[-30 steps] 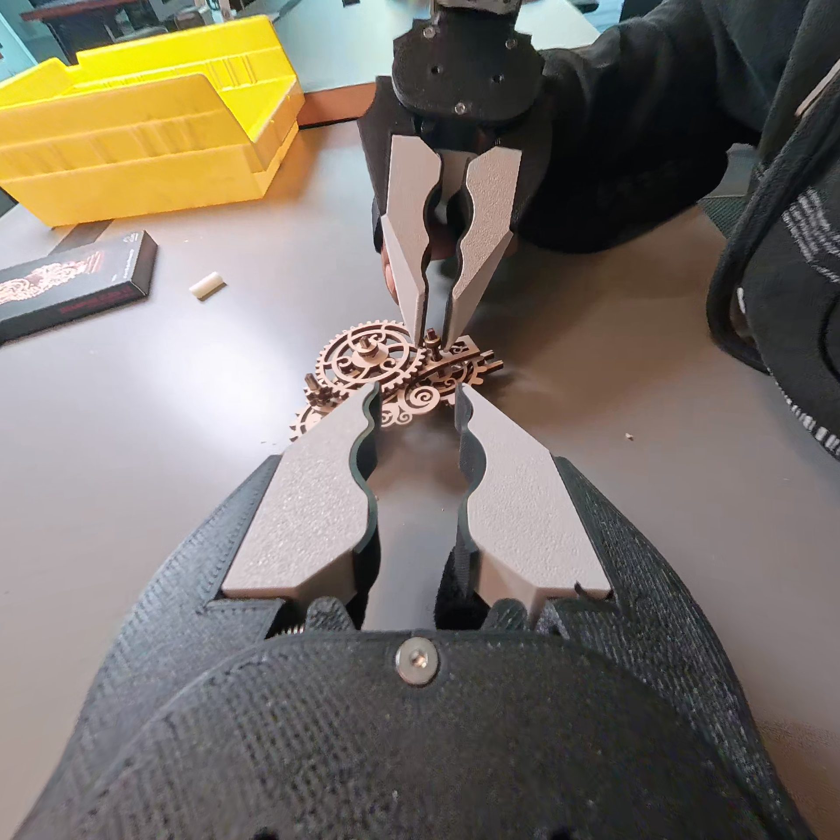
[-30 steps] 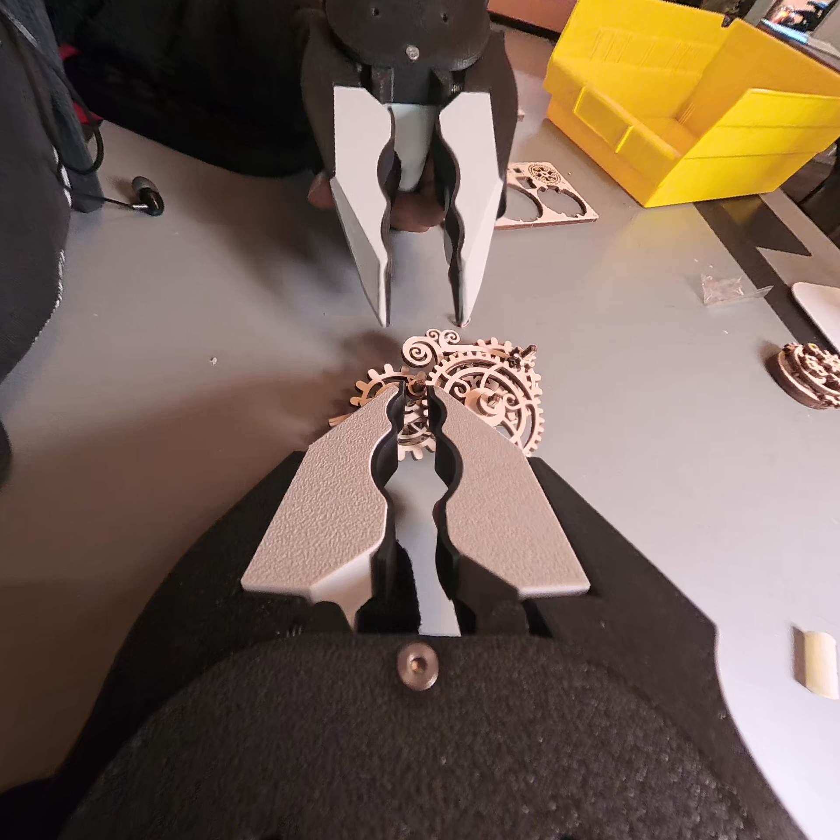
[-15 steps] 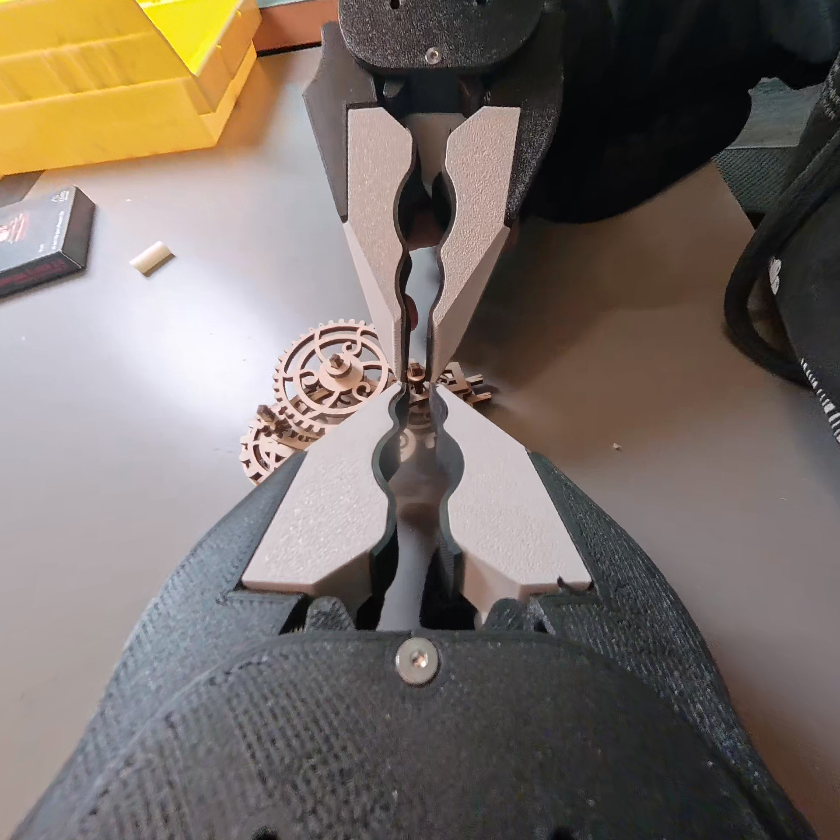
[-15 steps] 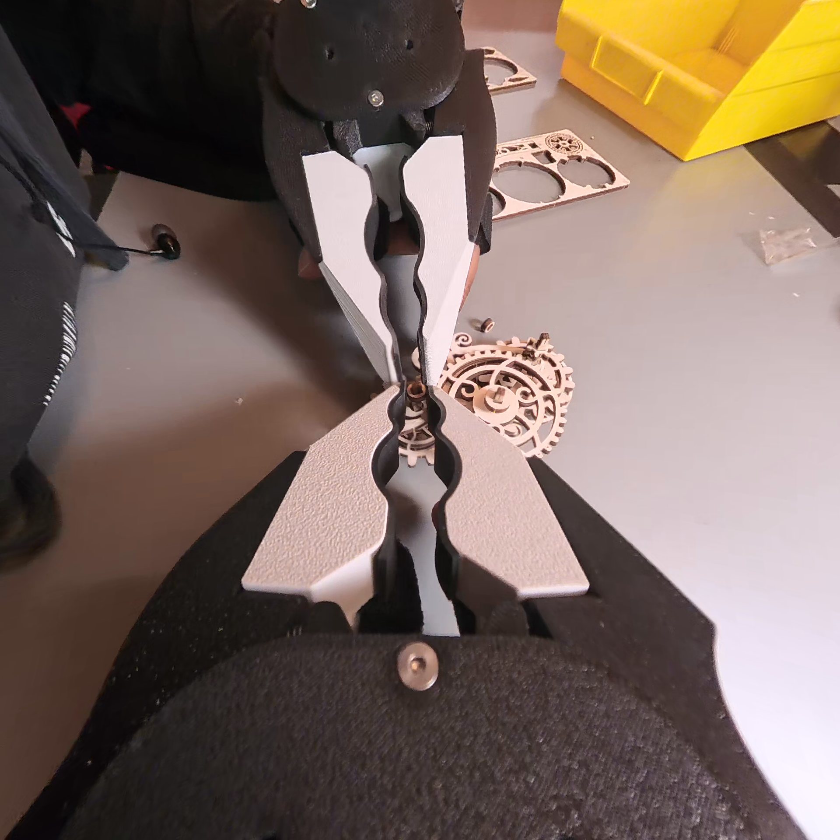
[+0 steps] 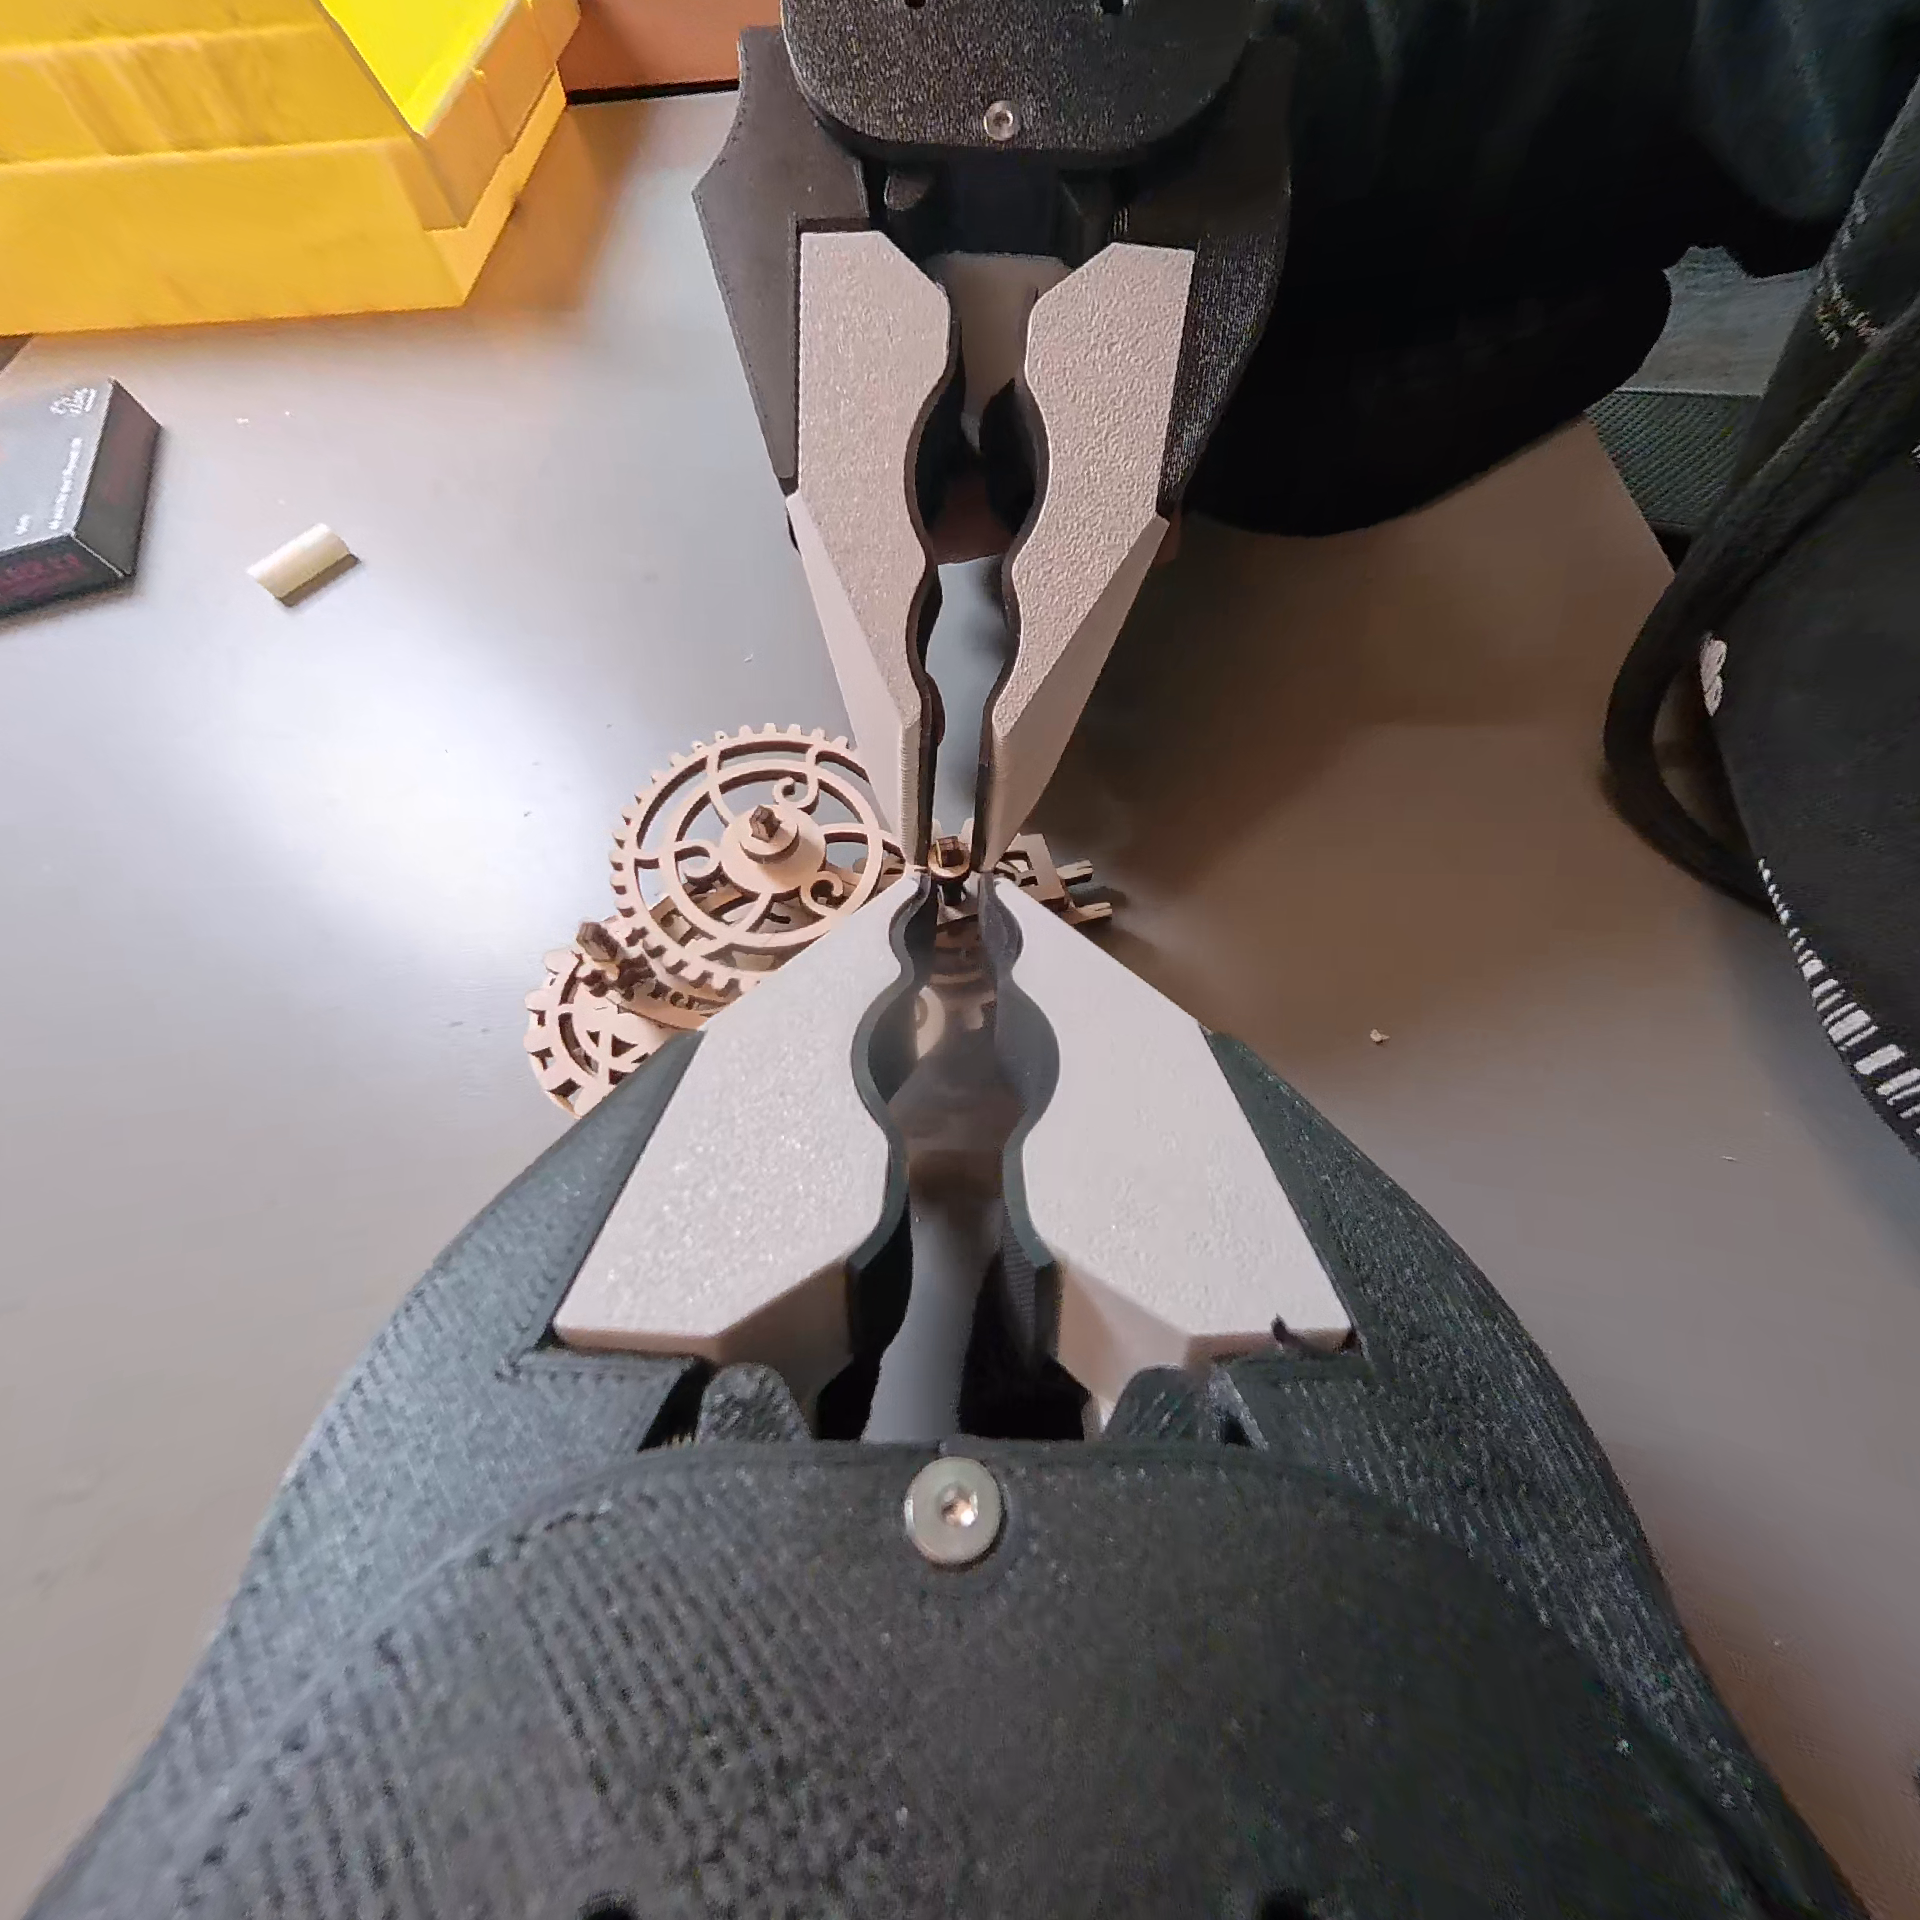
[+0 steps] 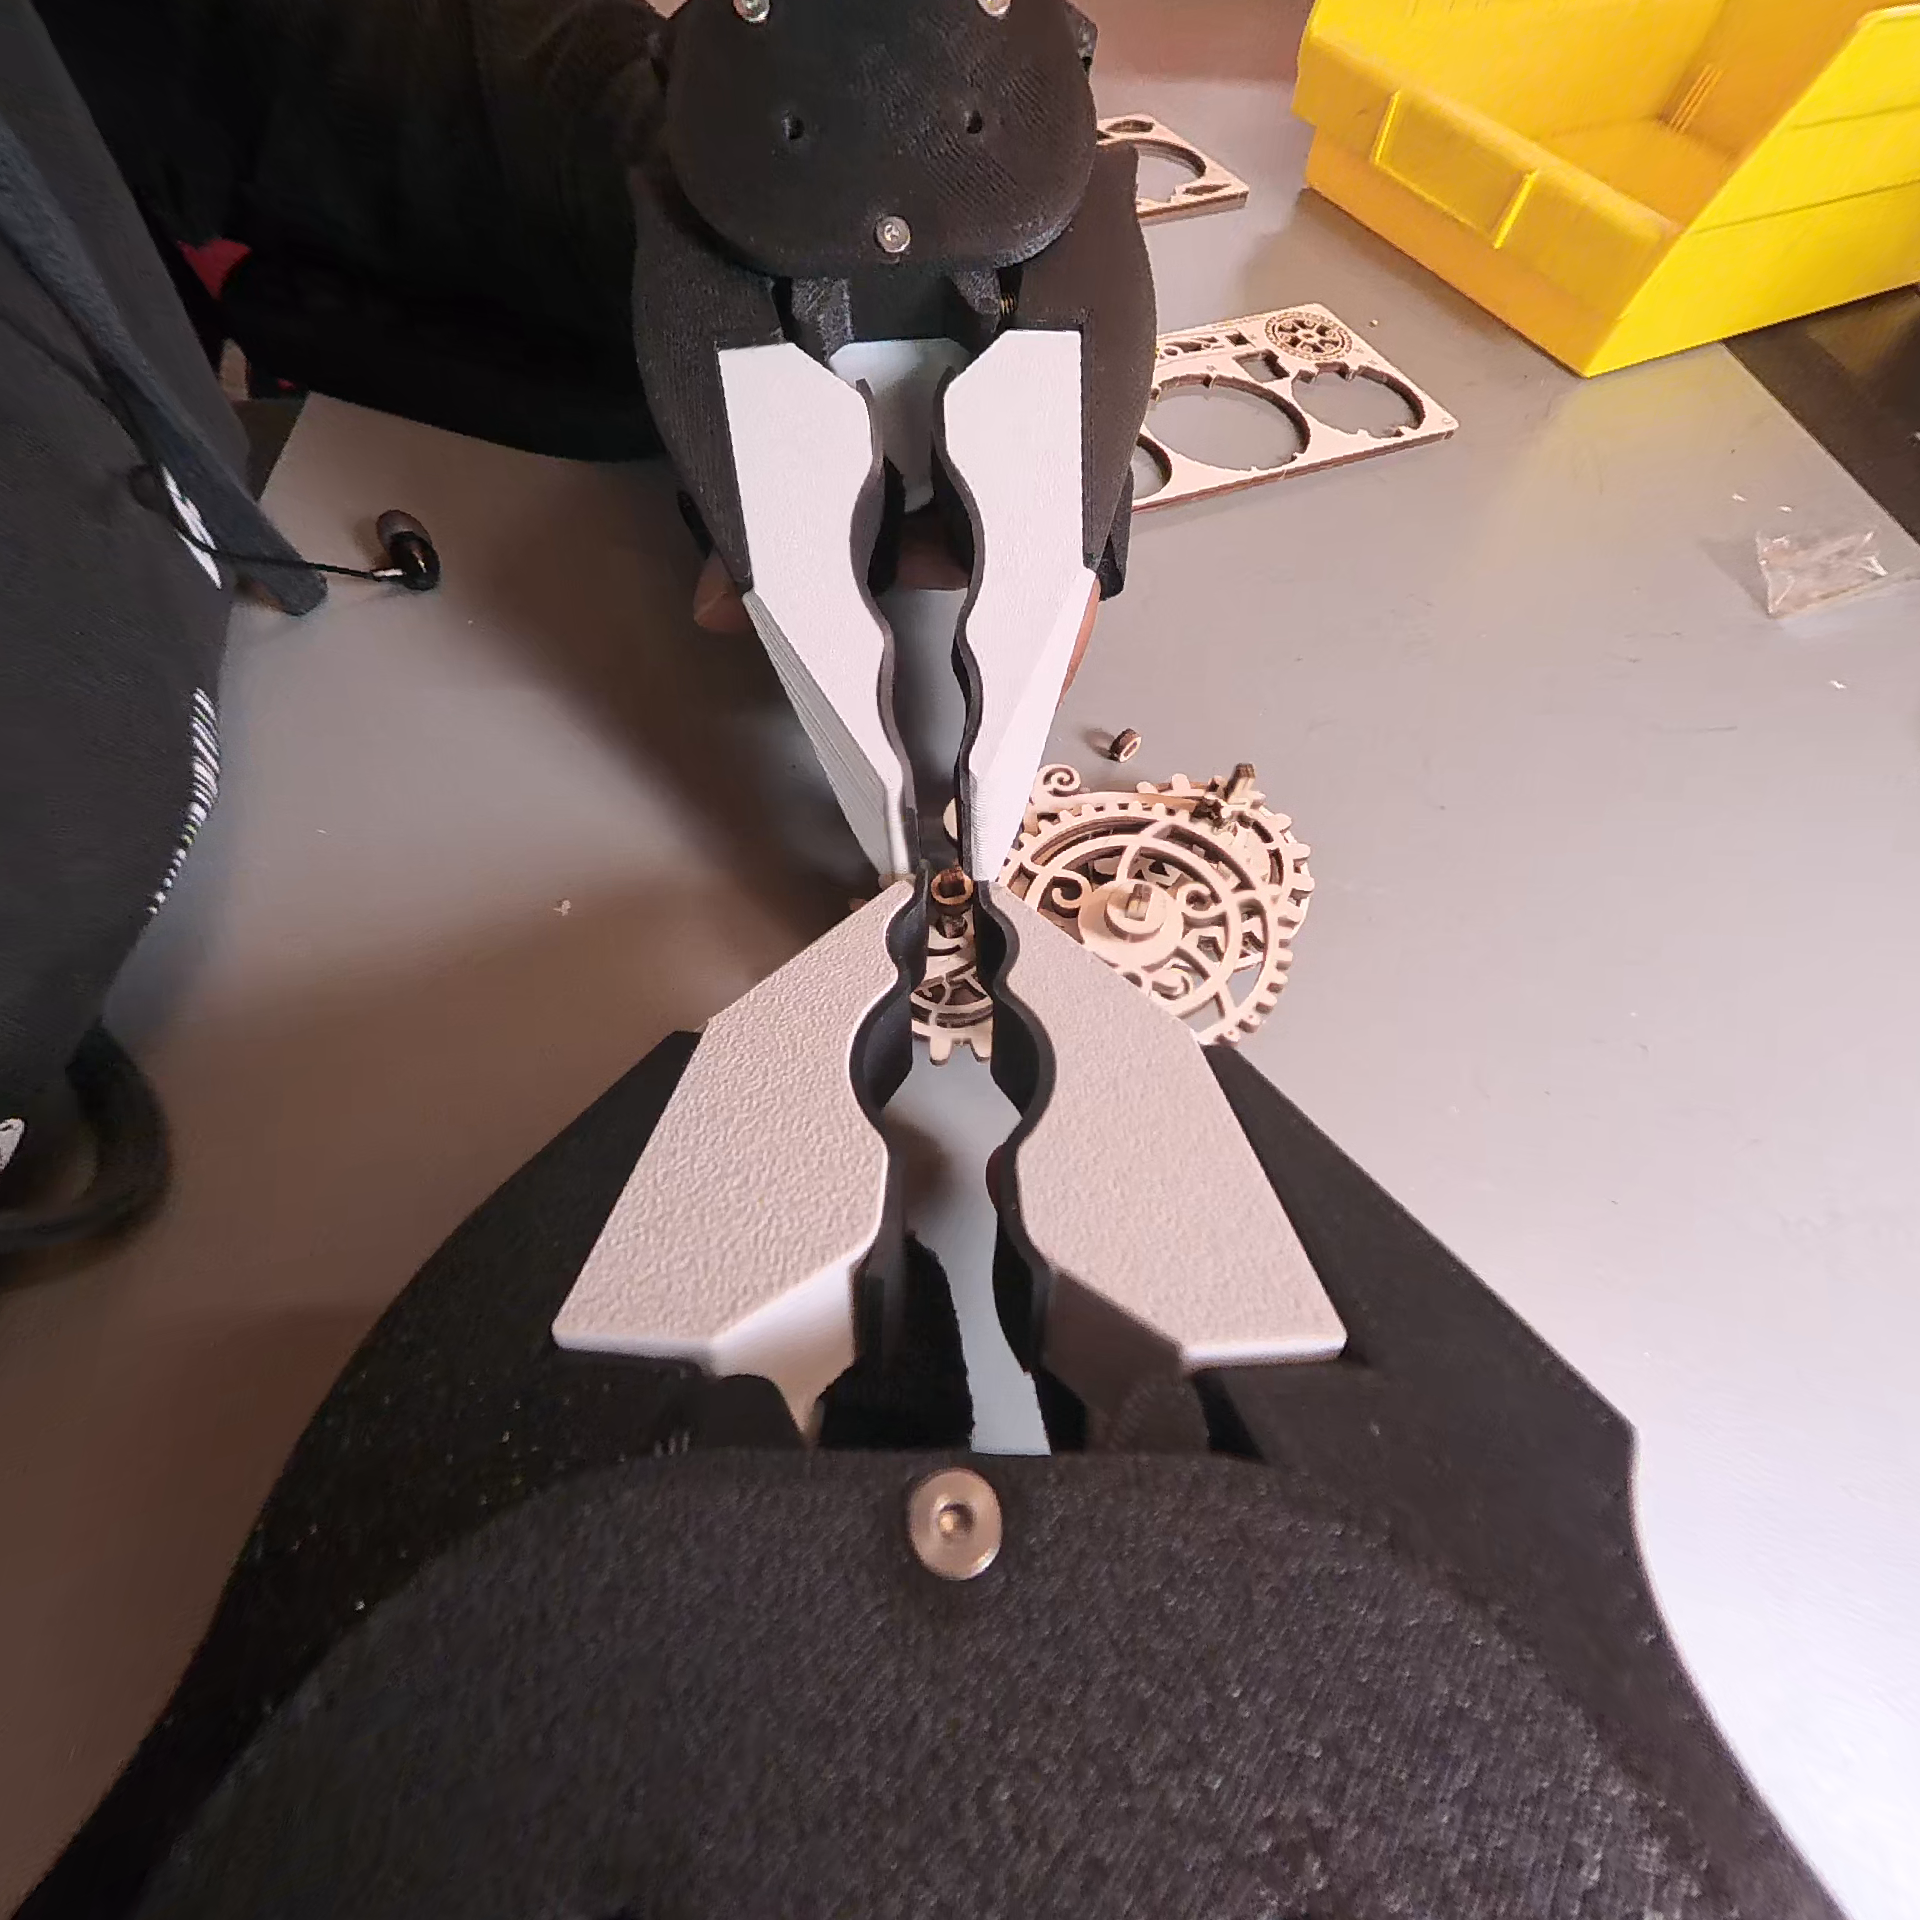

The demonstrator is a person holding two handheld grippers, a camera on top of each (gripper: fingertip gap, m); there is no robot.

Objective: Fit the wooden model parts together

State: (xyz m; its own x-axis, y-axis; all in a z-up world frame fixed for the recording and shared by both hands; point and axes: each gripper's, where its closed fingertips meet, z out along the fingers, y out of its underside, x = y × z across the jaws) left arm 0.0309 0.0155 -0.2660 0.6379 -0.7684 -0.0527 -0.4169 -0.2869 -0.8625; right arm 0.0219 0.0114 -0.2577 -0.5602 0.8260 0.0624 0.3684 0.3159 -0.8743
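A wooden gear model [image 5: 753, 842] lies on the grey table [image 5: 312, 831]; it also shows in the right wrist view [image 6: 1153, 914]. My two grippers meet nose to nose over its near edge. My right gripper [image 6: 951, 899] is shut on a small wooden ring [image 6: 951, 886], which sits on top of a thin peg of the model. From the left wrist view the ring [image 5: 948, 858] sits between the right gripper's [image 5: 948, 847] tips. My left gripper [image 5: 951, 902] is shut on the dark peg [image 5: 952, 895] just under the ring. The large gear looks tilted.
A yellow bin [image 5: 239, 197] stands at the back, as the right wrist view [image 6: 1621, 156] also shows. A black box [image 5: 62, 509] and a small white piece [image 5: 301, 548] lie at the left. Punched wooden sheets [image 6: 1299, 405], a loose ring [image 6: 1122, 743] and a plastic bag [image 6: 1818, 566] lie nearby. Both grippers' tips are close together, under 4 cm apart. The small white piece [image 5: 301, 548] is about equally far from each gripper, around 25 centimetres.
My left gripper was open short of the model a second ago; it moved in and closed under the ring. The right gripper stayed shut on the ring. Both now stand tip to tip.
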